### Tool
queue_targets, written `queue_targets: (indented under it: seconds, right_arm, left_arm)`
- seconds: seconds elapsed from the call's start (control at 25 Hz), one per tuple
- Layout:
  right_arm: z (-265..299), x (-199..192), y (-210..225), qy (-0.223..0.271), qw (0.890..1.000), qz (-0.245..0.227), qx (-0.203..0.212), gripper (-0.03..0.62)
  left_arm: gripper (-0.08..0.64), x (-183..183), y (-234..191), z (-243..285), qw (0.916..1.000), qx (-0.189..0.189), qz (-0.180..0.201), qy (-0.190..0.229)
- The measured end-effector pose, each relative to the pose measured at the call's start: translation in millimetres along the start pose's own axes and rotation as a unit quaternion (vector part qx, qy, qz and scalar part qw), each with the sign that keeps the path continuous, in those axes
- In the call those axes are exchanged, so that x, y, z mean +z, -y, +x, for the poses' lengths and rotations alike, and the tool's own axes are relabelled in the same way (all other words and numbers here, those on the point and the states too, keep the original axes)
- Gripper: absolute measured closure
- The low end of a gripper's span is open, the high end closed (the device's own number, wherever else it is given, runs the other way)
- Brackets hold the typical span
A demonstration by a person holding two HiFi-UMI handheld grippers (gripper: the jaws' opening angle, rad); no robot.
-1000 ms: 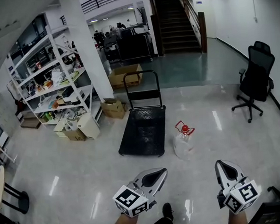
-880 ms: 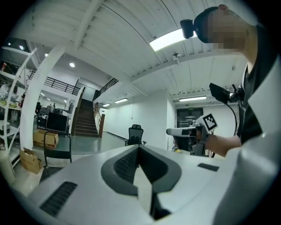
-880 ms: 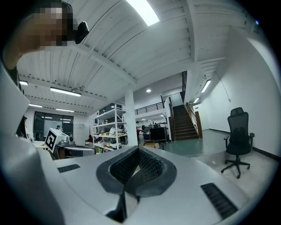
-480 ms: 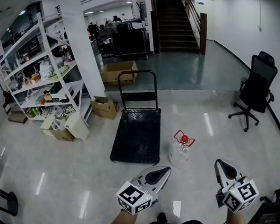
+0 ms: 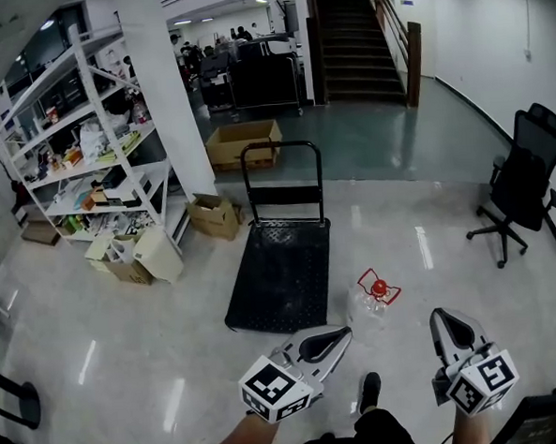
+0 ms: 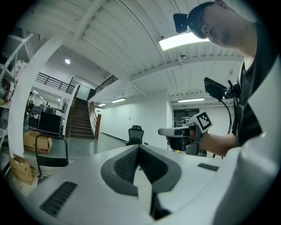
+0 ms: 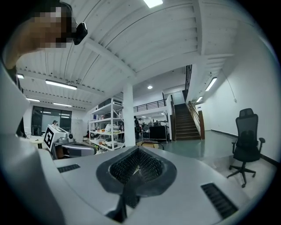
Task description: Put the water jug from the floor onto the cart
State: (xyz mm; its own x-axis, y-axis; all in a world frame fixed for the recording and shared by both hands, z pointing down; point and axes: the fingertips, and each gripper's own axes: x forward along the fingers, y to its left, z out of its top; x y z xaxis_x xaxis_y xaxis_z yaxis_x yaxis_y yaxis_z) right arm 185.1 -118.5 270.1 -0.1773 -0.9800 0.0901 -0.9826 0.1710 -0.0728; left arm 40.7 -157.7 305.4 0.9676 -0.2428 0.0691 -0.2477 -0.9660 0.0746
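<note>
The glossy floor (image 5: 105, 311) spreads wide, with a shelf rack (image 5: 85, 134) along its left side. The black flat cart (image 5: 283, 277) stands in the middle, handle at its far end, with nothing on its deck, so it looks ready for a load. The water jug (image 5: 375, 300), red-capped, stands upright on the floor just beside the cart's near right corner, not yet lifted. The left claw (image 5: 344, 333) and right claw (image 5: 442, 315) are both pressed together and empty, held level, short of the jug, probably a resting pose for the approach
</note>
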Motion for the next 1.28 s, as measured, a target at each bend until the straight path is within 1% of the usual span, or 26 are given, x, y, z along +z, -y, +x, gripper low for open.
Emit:
queue_targets:
  seconds: [0.12,0.24,0.36,0.48,0.64,0.76,0.92,1.04,1.12,1.28]
  right_arm:
    - [29.7,5.1,18.8,0.009,1.0,-0.003,0.013,0.598]
    - [63.5,9.7,48.5,0.011,1.0,0.003,0.027,0.598]
    - [100.0,22.4,80.8,0.018,0.999,-0.003,0.047,0.598]
    - [136.7,35.6,115.0,0.02,0.998,-0.012,0.061,0.598]
    - [180.3,41.4,166.3,0.019,0.997,-0.032,0.071,0.598]
    - [202.2,44.9,195.4,0.031,0.995,-0.036,0.085,0.598]
    - [231.9,41.0,225.2,0.032,0.996,-0.008,0.081,0.598]
    - [245.8,31.0,236.1,0.028,0.997,0.003,0.074,0.598]
    - [254.9,24.1,246.3,0.021,0.998,0.008,0.06,0.598]
    - [272.2,13.4,264.1,0.015,0.999,0.032,0.025,0.592]
  left_arm:
    - [0.568,3.4,-25.0,18.6,1.0,0.01,0.002,0.0]
    - [0.568,9.2,-51.4,47.3,0.9997,0.023,0.002,-0.003]
    - [0.568,20.3,-80.1,84.1,0.9993,0.037,0.002,0.0]
    - [0.568,28.3,-110.3,123.0,0.9989,0.046,0.005,-0.009]
    - [0.568,27.5,-151.8,176.2,0.9977,0.064,-0.011,-0.019]
    - [0.568,27.3,-171.1,211.5,0.9976,0.065,-0.009,-0.021]
    - [0.568,34.9,-194.9,238.2,0.997,0.069,0.002,-0.035]
    - [0.568,28.1,-212.8,247.1,0.9966,0.07,-0.011,-0.042]
    - [0.568,22.2,-224.5,253.9,0.9966,0.066,-0.022,-0.045]
    - [0.568,10.8,-243.5,266.0,0.9976,0.042,-0.023,-0.051]
